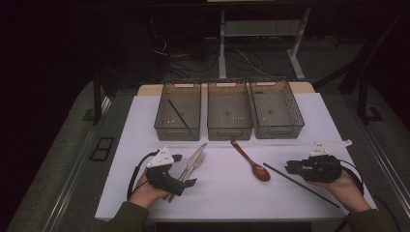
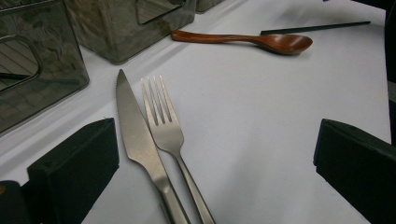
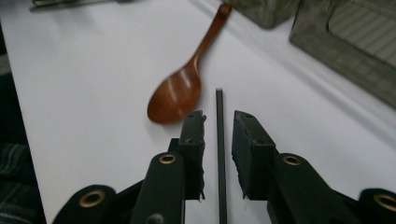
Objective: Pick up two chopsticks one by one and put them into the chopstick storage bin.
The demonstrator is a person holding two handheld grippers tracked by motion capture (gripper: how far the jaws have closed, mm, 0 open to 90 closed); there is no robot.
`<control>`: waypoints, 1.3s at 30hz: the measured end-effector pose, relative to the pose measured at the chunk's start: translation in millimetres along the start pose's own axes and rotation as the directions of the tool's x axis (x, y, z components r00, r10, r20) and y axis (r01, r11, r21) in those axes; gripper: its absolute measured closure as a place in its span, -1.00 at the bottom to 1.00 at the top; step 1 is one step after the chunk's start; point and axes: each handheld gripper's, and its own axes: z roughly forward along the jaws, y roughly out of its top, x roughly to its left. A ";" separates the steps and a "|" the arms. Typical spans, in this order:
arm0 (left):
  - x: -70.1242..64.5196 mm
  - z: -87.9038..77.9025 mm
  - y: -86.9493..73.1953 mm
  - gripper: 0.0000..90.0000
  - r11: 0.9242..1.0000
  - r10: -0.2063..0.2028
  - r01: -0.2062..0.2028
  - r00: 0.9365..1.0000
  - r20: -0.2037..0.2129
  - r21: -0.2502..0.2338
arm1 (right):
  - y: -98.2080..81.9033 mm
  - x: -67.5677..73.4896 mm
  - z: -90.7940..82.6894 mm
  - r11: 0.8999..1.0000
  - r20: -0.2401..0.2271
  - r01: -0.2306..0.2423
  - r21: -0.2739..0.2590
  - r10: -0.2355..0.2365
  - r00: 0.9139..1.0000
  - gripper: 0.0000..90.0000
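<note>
Jaws of the left gripper (image 1: pixel 183 170) stand wide apart and hold nothing; in the left gripper view the knife (image 2: pixel 140 144) and fork (image 2: pixel 170 140) lie side by side on the table between them, handles running toward the camera. Seen from above, that gripper sits at the near left of the white table (image 1: pixel 222 193) in the person's left hand (image 1: pixel 147 191), with the knife and fork under and just beyond it, their tips pointing to the far right.

On the right gripper (image 1: pixel 295 167) the jaws are only a little apart, with a narrow gap. In the right gripper view a black chopstick (image 3: pixel 220 154) runs through that gap, lying on the table; whether the pads touch it I cannot tell. The right hand (image 1: pixel 341 186) holds this gripper at the near right.

A brown wooden spoon (image 1: pixel 251 162) lies near the middle of the table, bowl toward the near side, just left of the chopstick's far end.

Three clear bins stand in a row along the far side: the left bin (image 1: pixel 178 124) has a second black chopstick (image 1: pixel 179 115) leaning inside it; the middle bin (image 1: pixel 229 129) and right bin (image 1: pixel 278 126) sit beside it.
</note>
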 end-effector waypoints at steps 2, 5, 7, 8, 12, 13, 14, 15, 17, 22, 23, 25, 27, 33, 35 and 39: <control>-0.4 -0.3 0.0 -1.00 1.000 -0.004 0.004 1.000 0.000 0.002 | -5.8 1.0 -1.4 1.000 0.004 -0.009 0.021 0.009 1.000 0.68; -0.6 -0.4 -0.1 -1.00 1.000 -0.004 0.004 1.000 0.000 0.003 | -14.2 0.5 -3.3 0.999 0.004 -0.018 0.038 0.017 1.000 0.72; -0.9 -0.2 -0.2 -1.00 1.000 -0.005 0.005 1.000 0.000 0.002 | -20.7 0.3 -4.4 0.998 0.009 -0.025 0.053 0.024 1.000 0.73; -1.0 -0.3 -0.1 -1.00 1.000 -0.006 0.006 1.000 0.000 0.002 | -23.3 0.0 -4.9 0.998 0.014 -0.028 0.059 0.027 1.000 0.74; -0.9 -0.4 -0.3 -1.00 1.000 -0.006 0.006 1.000 0.000 0.002 | -32.5 -0.6 -6.7 0.995 0.026 -0.032 0.090 0.029 0.999 0.77; -1.0 -0.3 -0.3 -1.00 1.000 -0.005 0.005 1.000 0.000 0.001 | -34.5 -0.9 -7.0 0.995 0.029 -0.032 0.095 0.029 0.999 0.78; -1.0 -0.3 -0.3 -1.00 1.000 -0.005 0.005 1.000 0.000 0.001 | -36.4 -1.5 -7.1 0.995 0.031 -0.029 0.099 0.026 0.999 0.78; -1.0 -0.2 -0.3 -1.00 1.000 -0.005 0.005 1.000 0.001 0.002 | -38.1 -1.8 -7.2 0.994 0.030 -0.036 0.104 0.033 0.999 0.80; -1.3 -0.1 -0.3 -1.00 1.000 -0.004 0.004 1.000 0.003 0.002 | -41.0 -2.5 -6.8 0.993 0.030 -0.038 0.111 0.035 0.999 0.81; -1.5 0.1 -0.3 -1.00 1.000 0.000 0.000 1.000 0.003 0.006 | -45.0 -4.4 -3.8 0.990 0.034 -0.029 0.136 0.025 0.999 0.82; -1.6 0.1 -0.4 -1.00 1.000 0.001 -0.001 1.000 0.002 0.006 | -45.3 -4.8 -3.1 0.990 0.034 -0.026 0.141 0.021 0.999 0.83; -1.6 0.1 -0.4 -1.00 1.000 0.002 -0.002 1.000 0.002 0.007 | -45.8 -4.5 -2.0 0.989 0.030 -0.027 0.144 0.023 0.999 0.84; -1.6 0.2 -0.4 -1.00 1.000 0.001 -0.001 1.000 0.003 0.007 | -45.8 -4.7 -2.0 0.989 0.031 -0.026 0.144 0.022 0.999 0.85; -1.9 0.3 -0.5 -1.00 1.000 -0.001 0.001 1.000 0.002 0.006 | -46.8 -4.0 -1.6 0.990 0.032 -0.011 0.143 0.007 0.999 0.87; -2.1 0.4 -0.6 -1.00 1.000 -0.001 0.001 1.000 0.001 0.007 | -47.1 -3.9 -1.6 0.990 0.031 -0.008 0.142 0.004 1.000 0.87; -2.2 -0.1 -0.5 -1.00 1.000 0.001 -0.001 1.000 0.001 0.004 | -47.7 -3.4 -1.6 0.990 0.034 0.001 0.138 -0.006 0.999 0.88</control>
